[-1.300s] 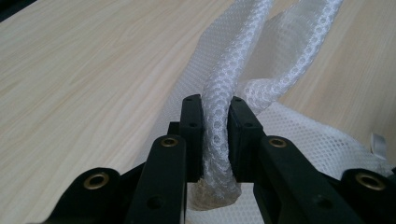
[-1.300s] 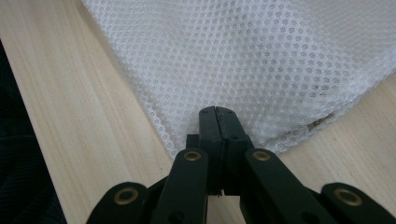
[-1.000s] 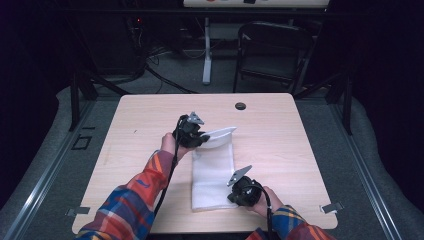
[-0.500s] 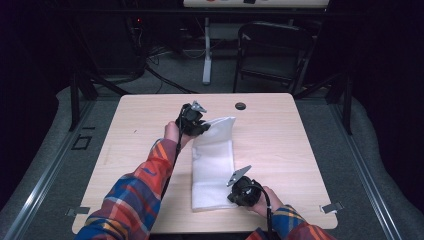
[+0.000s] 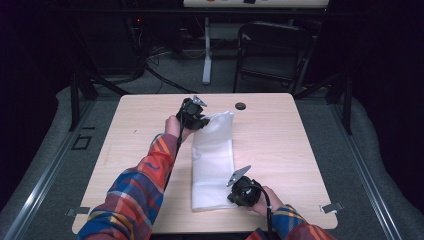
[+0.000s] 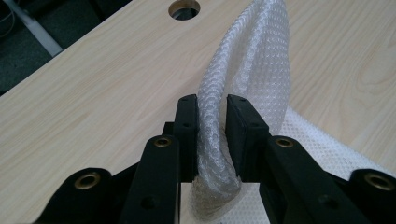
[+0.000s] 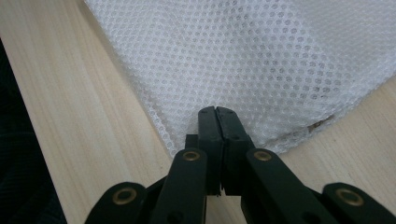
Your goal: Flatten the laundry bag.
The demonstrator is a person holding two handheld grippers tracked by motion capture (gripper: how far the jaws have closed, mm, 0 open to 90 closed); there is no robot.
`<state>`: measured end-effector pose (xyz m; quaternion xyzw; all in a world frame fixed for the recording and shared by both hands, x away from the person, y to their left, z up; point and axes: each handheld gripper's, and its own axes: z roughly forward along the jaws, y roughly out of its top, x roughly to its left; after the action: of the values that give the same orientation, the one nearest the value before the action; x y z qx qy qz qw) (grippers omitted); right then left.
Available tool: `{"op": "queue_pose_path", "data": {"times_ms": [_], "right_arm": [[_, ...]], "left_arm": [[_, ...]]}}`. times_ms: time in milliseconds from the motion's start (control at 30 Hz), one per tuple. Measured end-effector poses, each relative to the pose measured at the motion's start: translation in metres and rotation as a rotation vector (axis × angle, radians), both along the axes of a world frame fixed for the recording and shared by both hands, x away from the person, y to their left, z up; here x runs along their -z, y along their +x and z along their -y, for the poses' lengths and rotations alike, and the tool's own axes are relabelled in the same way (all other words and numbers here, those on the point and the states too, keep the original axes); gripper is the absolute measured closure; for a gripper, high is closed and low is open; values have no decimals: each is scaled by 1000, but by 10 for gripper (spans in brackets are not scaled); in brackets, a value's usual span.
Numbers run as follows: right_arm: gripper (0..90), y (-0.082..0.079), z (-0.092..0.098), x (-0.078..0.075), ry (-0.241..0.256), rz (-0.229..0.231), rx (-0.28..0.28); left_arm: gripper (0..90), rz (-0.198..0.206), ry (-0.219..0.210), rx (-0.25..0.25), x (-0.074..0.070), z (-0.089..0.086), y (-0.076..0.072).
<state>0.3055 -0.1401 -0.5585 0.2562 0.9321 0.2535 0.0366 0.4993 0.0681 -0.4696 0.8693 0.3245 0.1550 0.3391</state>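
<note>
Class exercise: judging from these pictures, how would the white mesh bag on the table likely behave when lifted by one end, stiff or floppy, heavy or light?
Probably floppy: in the left gripper, the white mesh bag bunches into a soft curved fold. Likely light: its thin, open weave lies flat on the table. It may slip little, since the right gripper pins a corner with shut jaws.

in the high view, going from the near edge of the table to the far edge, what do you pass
right tool at the near corner of the white mesh fabric → left tool at the fabric's far end → round hole in the table
</note>
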Motion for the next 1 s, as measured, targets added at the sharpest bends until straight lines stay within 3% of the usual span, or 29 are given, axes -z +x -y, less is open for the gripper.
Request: {"op": "queue_pose_path", "data": {"times_ms": [267,467,600,700,800,833,933,1000], "right_arm": [[892,0,0,0,0,-1,-3],[886,0,1,-1,-6,-5,-5],[850,0,1,-1,1,-13,-8],[836,1,0,-1,-6,-11,-19],[775,-1,-2,-1,7,-14,-22],[757,-1,-2,-4,-21,-3,-39],[689,-1,-3,-11,-15,28,-19],[598,0,-1,-16,-5,49,14]], "left_arm": [[668,17,-4,-24,-6,-1,6],[431,34,-14,-79,-13,-5,7],[365,28,-9,-95,-14,-8,7],[303,6,-32,-96,-14,-10,5],[254,-10,-35,-78,-13,-12,1],[241,-22,-32,-70,-13,-12,-2],[202,-35,-29,-50,-11,-12,-8],[184,-35,-26,-36,-10,-12,-13]]}}
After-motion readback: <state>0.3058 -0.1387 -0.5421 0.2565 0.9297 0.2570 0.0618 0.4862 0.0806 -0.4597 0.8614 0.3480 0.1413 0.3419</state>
